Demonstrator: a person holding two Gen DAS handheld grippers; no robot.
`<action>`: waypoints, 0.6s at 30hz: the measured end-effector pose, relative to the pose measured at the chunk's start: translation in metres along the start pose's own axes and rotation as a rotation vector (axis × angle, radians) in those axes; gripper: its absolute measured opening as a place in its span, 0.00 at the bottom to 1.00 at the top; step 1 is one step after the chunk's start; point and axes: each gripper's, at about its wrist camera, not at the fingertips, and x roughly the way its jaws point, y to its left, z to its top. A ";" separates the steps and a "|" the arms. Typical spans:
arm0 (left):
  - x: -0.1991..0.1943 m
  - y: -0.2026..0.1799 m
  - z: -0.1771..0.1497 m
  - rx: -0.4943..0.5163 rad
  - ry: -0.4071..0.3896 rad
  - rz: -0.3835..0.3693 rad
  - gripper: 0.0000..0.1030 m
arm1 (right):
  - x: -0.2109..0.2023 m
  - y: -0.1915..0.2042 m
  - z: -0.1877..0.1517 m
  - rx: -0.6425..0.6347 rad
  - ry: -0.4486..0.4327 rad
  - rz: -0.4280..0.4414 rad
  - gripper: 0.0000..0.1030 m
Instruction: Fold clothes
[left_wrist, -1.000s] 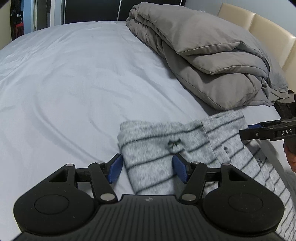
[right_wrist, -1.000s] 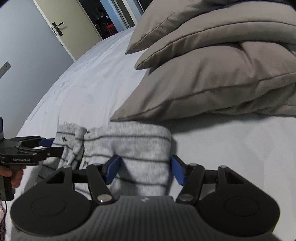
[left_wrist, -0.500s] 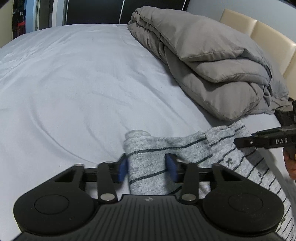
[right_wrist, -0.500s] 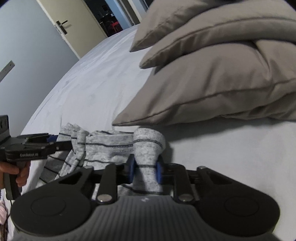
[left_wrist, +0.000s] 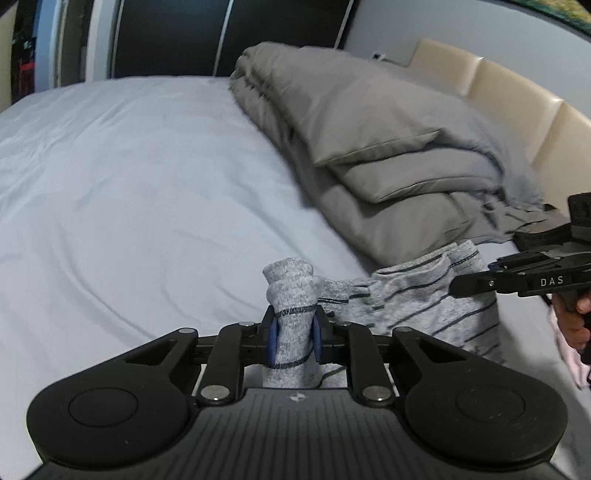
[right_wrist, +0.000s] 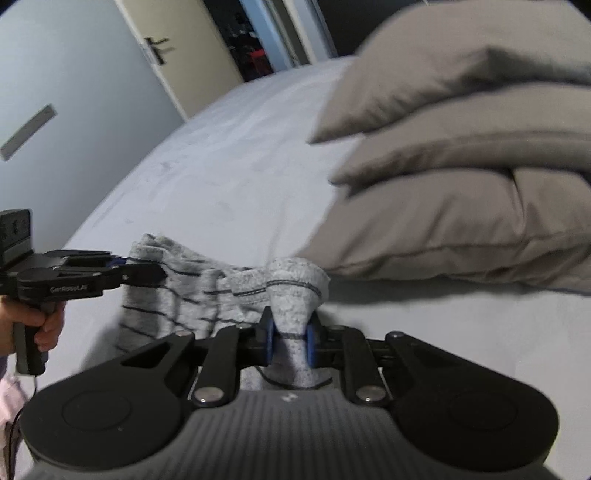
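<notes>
Grey knit with dark stripes is bunching up between my left gripper's (left_wrist: 293, 341) blue pads, which have just been closing and are now pinching one end of the garment (left_wrist: 417, 310) into a narrow upright wad. From that claw the cloth is trailing off to the right, sagging in folds over the white bed sheet (left_wrist: 129, 192) toward my right gripper (left_wrist: 480, 282), which is reaching in from the right edge with a hand (left_wrist: 570, 317) wrapped around its grip.

In the right wrist view, I am seeing the same thing mirrored: my right claw's pads (right_wrist: 309, 345) have also just been closing and are squeezing the other end of the striped fabric into a tight cone that is flaring above them. Left of this claw the garment is drooping toward the left gripper. Just beyond and to the right of the pinched cloth, stacked taupe pillows (right_wrist: 461, 206) are lying on the sheet. Further ahead on the left, a door (right_wrist: 173, 48) is showing.
</notes>
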 end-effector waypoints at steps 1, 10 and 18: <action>-0.009 -0.003 0.001 0.012 -0.007 -0.010 0.15 | -0.008 0.004 0.000 -0.016 -0.007 0.012 0.17; -0.090 -0.028 -0.010 0.148 -0.004 -0.095 0.14 | -0.078 0.047 -0.012 -0.180 -0.021 0.132 0.17; -0.147 -0.051 -0.040 0.274 0.079 -0.147 0.12 | -0.123 0.083 -0.055 -0.353 0.084 0.205 0.17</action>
